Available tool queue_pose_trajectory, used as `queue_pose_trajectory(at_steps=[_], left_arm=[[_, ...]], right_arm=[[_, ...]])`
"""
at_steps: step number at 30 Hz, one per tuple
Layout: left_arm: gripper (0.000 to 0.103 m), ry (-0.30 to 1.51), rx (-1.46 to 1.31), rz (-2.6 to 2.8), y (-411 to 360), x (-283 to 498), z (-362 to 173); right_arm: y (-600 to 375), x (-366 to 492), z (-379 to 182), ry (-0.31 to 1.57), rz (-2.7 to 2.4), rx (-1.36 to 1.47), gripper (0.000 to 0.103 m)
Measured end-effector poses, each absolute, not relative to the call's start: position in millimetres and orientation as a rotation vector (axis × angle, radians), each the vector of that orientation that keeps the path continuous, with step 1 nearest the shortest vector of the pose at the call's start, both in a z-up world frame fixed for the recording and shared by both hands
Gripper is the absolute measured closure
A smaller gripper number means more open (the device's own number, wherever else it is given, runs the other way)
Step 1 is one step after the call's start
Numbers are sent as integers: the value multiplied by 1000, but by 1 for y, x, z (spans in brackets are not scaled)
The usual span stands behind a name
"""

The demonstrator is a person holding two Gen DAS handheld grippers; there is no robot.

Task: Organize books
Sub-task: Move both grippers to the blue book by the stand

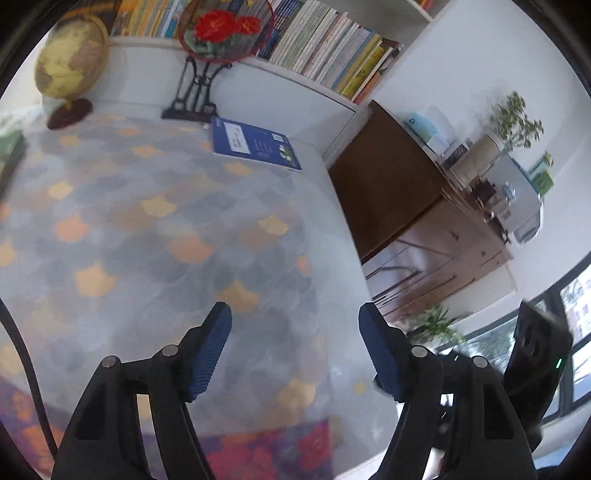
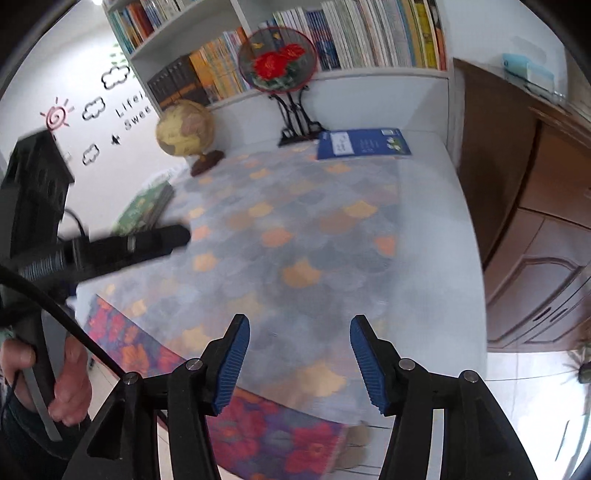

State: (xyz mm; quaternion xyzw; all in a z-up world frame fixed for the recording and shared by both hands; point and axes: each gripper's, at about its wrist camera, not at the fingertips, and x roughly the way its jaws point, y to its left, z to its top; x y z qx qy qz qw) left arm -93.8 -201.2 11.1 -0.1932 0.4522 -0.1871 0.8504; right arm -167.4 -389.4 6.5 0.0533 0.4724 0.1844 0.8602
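Observation:
A blue book (image 1: 255, 144) (image 2: 364, 143) lies flat at the far end of the patterned tablecloth (image 1: 159, 229) (image 2: 295, 236), near the shelf. A stack of green books (image 2: 146, 208) rests at the table's left edge. My left gripper (image 1: 294, 325) hovers open over the cloth, nothing between its blue pads. My right gripper (image 2: 298, 334) is also open and empty, well short of the blue book. In the right wrist view the left gripper (image 2: 110, 247) shows from the side, held by a hand (image 2: 70, 384).
A globe (image 1: 70, 59) (image 2: 184, 127) and a round red flower ornament on a black stand (image 1: 221, 33) (image 2: 277, 61) stand at the table's back. Filled bookshelves (image 1: 325, 48) (image 2: 369, 33) rise behind. A brown cabinet (image 1: 391, 184) (image 2: 524, 206) is to the right.

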Motion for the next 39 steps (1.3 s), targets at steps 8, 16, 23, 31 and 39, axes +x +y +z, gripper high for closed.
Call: queue_pose_trajectory(at_steps=[8, 16, 23, 31, 39], left_arm=[[33, 1034, -527, -346, -240, -29, -29], [33, 1027, -496, -233, -257, -7, -19], [33, 950, -550, -36, -255, -20, -5], [33, 898, -550, 23, -248, -15, 13], [33, 950, -494, -3, -234, 48, 5]], right_arm=[[-430, -101, -28, 1107, 368, -14, 48], [-455, -31, -25, 1094, 420, 24, 48], [-460, 31, -25, 1069, 535, 43, 48], [-469, 107, -14, 1034, 455, 117, 48], [-467, 161, -34, 1046, 316, 185, 48]])
